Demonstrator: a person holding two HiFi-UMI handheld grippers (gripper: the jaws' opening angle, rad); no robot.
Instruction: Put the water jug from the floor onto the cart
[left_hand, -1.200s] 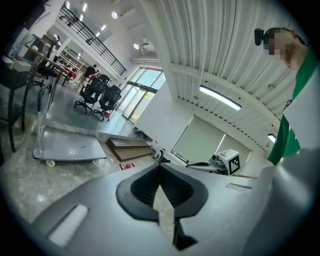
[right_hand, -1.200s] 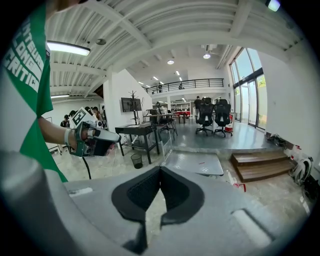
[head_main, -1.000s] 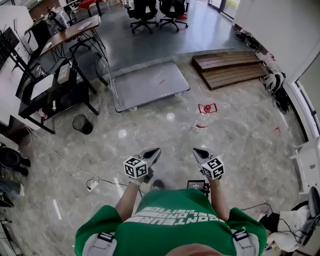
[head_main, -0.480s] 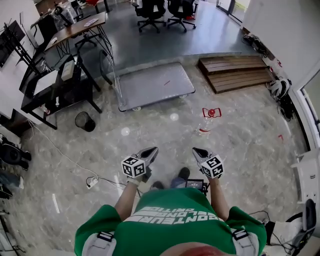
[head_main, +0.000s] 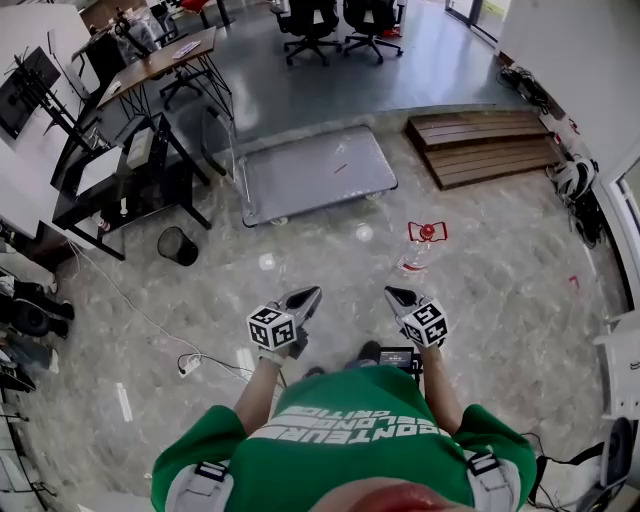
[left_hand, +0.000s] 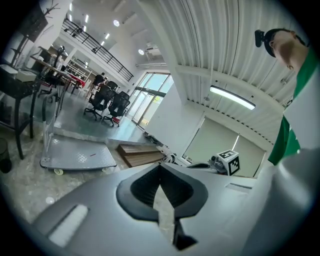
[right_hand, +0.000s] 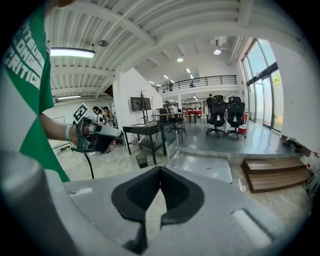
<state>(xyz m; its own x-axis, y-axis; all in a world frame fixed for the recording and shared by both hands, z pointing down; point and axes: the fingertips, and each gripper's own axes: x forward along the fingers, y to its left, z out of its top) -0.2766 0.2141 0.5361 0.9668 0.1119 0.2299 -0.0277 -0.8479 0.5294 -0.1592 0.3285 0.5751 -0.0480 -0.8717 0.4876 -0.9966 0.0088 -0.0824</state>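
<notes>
Water jug (head_main: 419, 250) on the pale marble floor, clear-bodied, with red fittings at its far end; upright or on its side, hard to tell from above. Placed ahead of both grippers and slightly right of them, well apart from the cart (head_main: 315, 172). Cart a flat grey platform on small wheels, upright handle at its left end, farther off and to the left of the jug. Left gripper (head_main: 312, 292) held low in front of the green shirt (head_main: 345, 440), jaws pressed together tip to tip, nothing between them. Right gripper (head_main: 391, 293) alongside, near the left one but not touching, jaws likewise fully closed and empty. Both pointing forward over bare floor toward jug and cart. Wooden steps (head_main: 485, 148) to the right of the cart, black waste bin (head_main: 178, 245) to its left beside a dark desk (head_main: 120, 185).
</notes>
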